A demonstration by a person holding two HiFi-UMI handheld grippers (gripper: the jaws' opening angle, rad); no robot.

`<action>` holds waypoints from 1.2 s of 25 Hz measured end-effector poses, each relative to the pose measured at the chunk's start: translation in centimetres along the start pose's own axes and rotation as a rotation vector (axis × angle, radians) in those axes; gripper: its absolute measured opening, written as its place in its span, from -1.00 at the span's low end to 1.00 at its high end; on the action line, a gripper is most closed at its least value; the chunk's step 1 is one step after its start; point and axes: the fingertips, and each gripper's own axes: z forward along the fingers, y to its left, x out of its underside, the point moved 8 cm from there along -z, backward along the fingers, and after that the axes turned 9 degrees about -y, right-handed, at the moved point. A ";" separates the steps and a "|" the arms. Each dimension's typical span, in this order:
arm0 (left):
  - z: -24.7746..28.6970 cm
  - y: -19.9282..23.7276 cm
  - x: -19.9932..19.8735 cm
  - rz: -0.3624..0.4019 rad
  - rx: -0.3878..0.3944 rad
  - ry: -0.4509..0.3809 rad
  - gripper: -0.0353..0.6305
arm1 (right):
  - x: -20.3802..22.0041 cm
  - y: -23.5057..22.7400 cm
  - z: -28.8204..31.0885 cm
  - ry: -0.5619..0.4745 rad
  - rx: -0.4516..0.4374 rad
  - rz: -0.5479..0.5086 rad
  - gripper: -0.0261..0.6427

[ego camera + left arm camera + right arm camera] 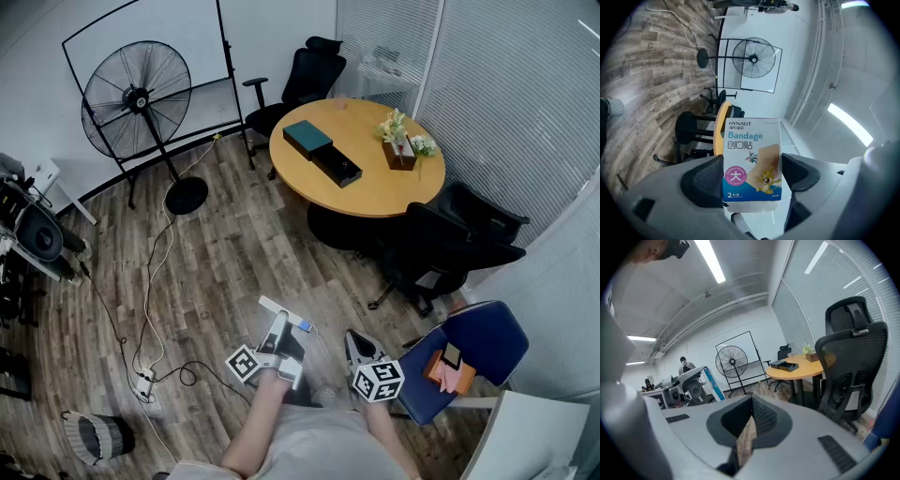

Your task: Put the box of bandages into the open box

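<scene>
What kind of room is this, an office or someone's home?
Probably an office meeting room: a round wooden table with black swivel chairs beside it, a whiteboard on a stand, and blinds along the wall.

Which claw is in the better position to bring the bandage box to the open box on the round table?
Left. The left claw grips the bandage box by its sides; the right claw is shut and empty. The open box lies far ahead of both.
</scene>
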 end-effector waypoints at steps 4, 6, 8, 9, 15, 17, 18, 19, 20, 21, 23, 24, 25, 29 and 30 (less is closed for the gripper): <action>-0.7 -0.1 0.7 0.025 -0.003 0.002 0.18 | 0.1 -0.5 -0.7 -0.007 0.007 0.009 -0.93; -0.7 -0.3 0.9 0.026 0.011 0.000 0.18 | 0.2 -0.9 -0.9 -0.008 0.033 -0.001 -0.93; -0.8 0.0 1.0 0.038 0.005 0.004 0.18 | 0.6 -1.3 -1.2 0.001 0.087 -0.031 -0.93; -0.8 0.4 0.9 0.044 -0.006 0.005 0.18 | 0.8 -1.4 -1.3 0.008 0.113 -0.046 -0.93; 0.9 1.2 0.3 0.030 -0.016 -0.016 0.18 | 0.8 -2.9 0.2 0.036 0.173 -0.043 -0.93; 1.9 1.2 -0.1 0.036 -0.006 -0.017 0.18 | 0.6 -3.2 1.0 0.041 0.202 -0.045 -0.93; 2.6 1.1 -0.4 0.039 -0.003 -0.015 0.18 | 0.4 -3.5 1.5 0.048 0.230 -0.057 -0.93; 3.2 1.1 -0.6 0.041 -0.002 -0.013 0.18 | 0.1 -3.7 2.0 0.055 0.268 -0.076 -0.93; 3.8 1.0 -0.8 0.038 -0.001 -0.013 0.18 | -0.2 -4.0 2.5 0.063 0.309 -0.099 -0.94; 4.4 0.8 -1.1 0.034 -0.001 -0.016 0.18 | -0.6 -4.3 3.1 0.066 0.344 -0.120 -0.95; 5.8 0.8 -1.8 0.029 -0.004 -0.024 0.18 | -1.4 -4.8 4.4 0.052 0.378 -0.131 -0.96; 6.5 1.0 -2.2 0.031 -0.006 -0.026 0.18 | -1.7 -5.0 5.1 0.041 0.382 -0.124 -0.97; 7.3 1.1 -2.6 0.033 -0.008 -0.029 0.18 | -2.1 -5.1 5.9 0.031 0.380 -0.114 -0.97; 10.7 1.3 -4.0 0.026 -0.013 -0.038 0.18 | -2.9 -5.7 9.3 0.009 0.348 -0.054 -0.97; 11.7 1.4 -4.3 0.028 -0.014 -0.038 0.18 | -3.0 -5.7 10.2 0.008 0.333 -0.049 -0.97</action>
